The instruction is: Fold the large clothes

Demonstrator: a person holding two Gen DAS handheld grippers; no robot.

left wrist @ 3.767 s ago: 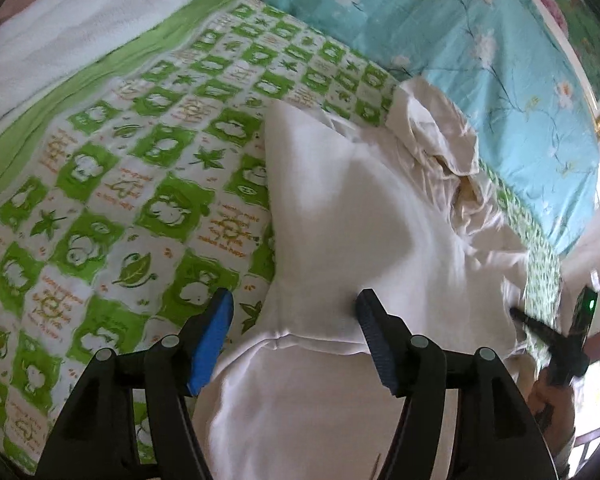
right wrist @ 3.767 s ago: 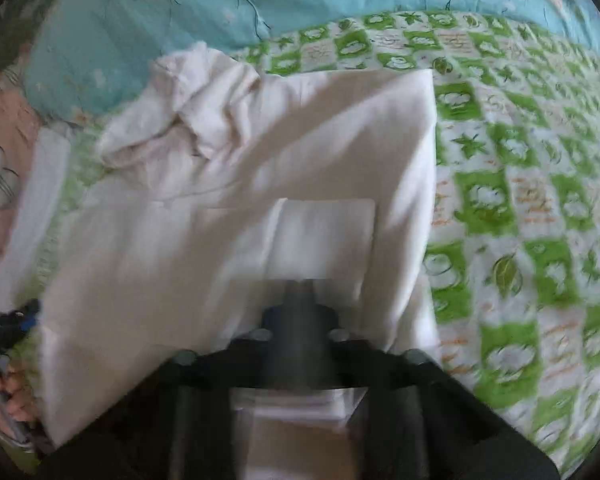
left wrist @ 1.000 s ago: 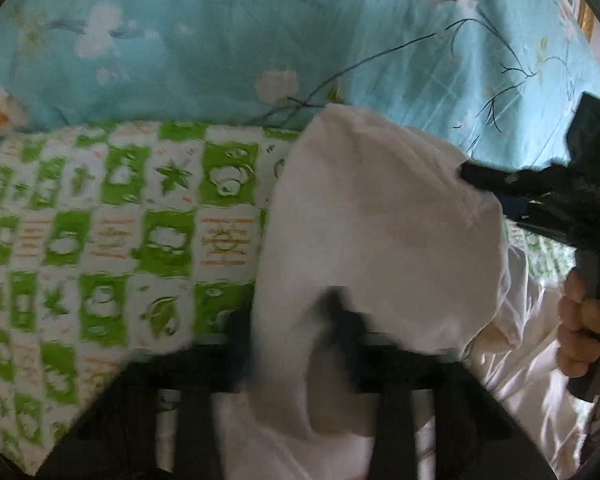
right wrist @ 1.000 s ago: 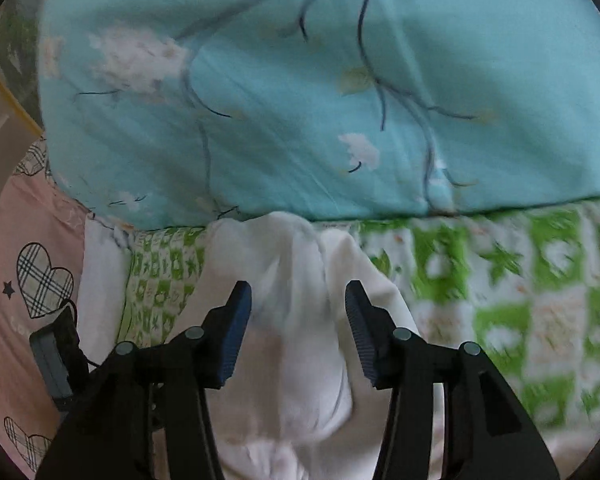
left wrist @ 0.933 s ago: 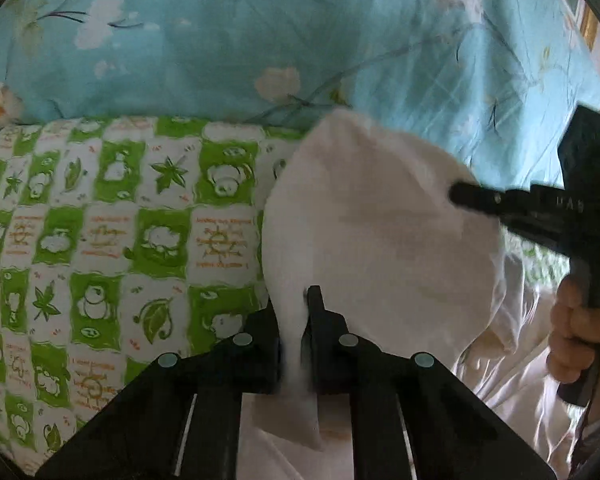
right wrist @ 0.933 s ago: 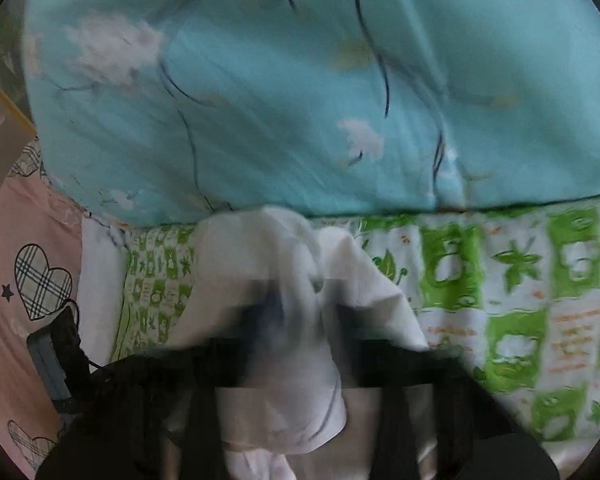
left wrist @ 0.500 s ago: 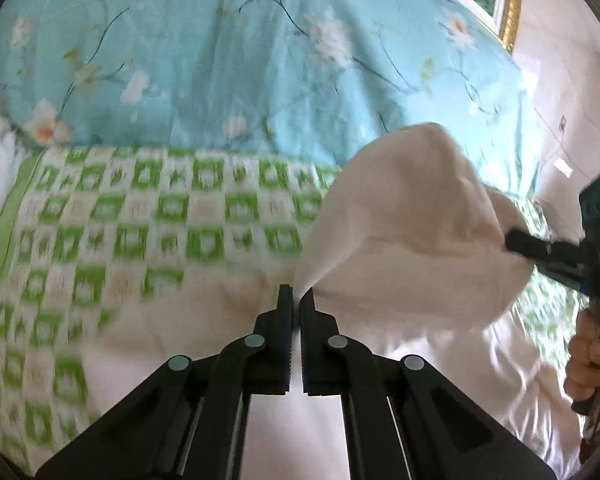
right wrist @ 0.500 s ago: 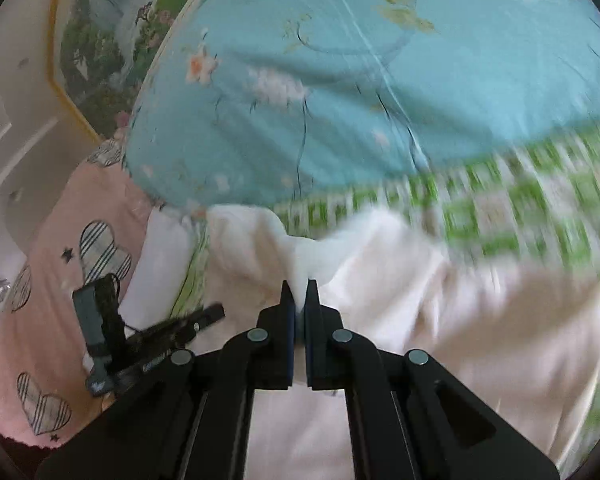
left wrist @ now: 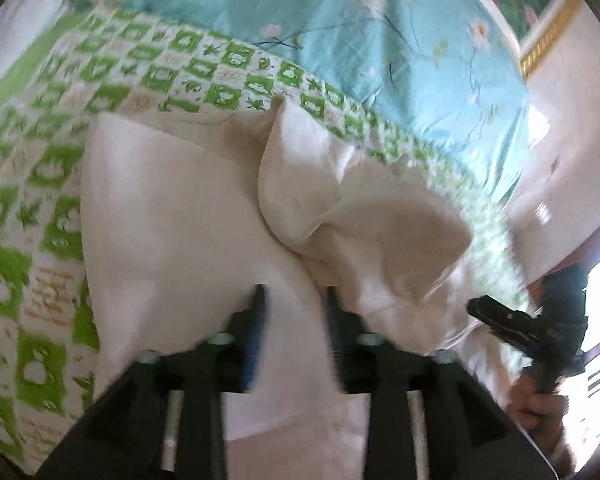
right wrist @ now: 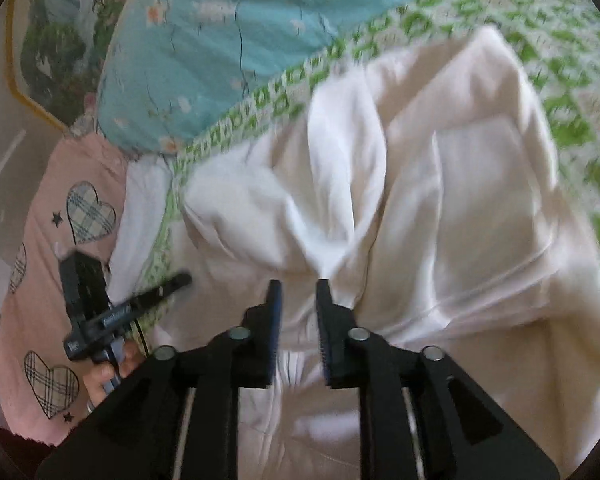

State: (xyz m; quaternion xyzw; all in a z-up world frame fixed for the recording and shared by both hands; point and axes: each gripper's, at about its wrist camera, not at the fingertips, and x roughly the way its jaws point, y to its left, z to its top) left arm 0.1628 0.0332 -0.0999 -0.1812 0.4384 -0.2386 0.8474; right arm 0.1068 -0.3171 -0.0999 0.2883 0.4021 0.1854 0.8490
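A large white garment (left wrist: 188,216) lies spread over the bed, filling the middle of both views. It rests on a green-and-white checked sheet (left wrist: 40,208) that runs along the left side of the left wrist view and the upper right of the right wrist view. Its hood (left wrist: 300,184) is bunched into a loose lump near the centre of the left wrist view, just above the folded body of the garment.

At the bottom centre of the left wrist view, the left gripper (left wrist: 294,300) hovers over the white cloth with its fingers (left wrist: 256,320) apart and spreading wider. A ridge of fabric runs up between them, but neither finger presses on it. The right gripper (right wrist: 298,292), at the bottom centre of its own view, is likewise released, its fingers (right wrist: 274,308) parting with only a narrow gap, and cloth lies below and beyond the tips rather than pinched.

A light blue flowered quilt (left wrist: 340,28) lies across the top of both views, behind the checked sheet. A pink cover with checked hearts (right wrist: 56,240) fills the left side of the right wrist view.
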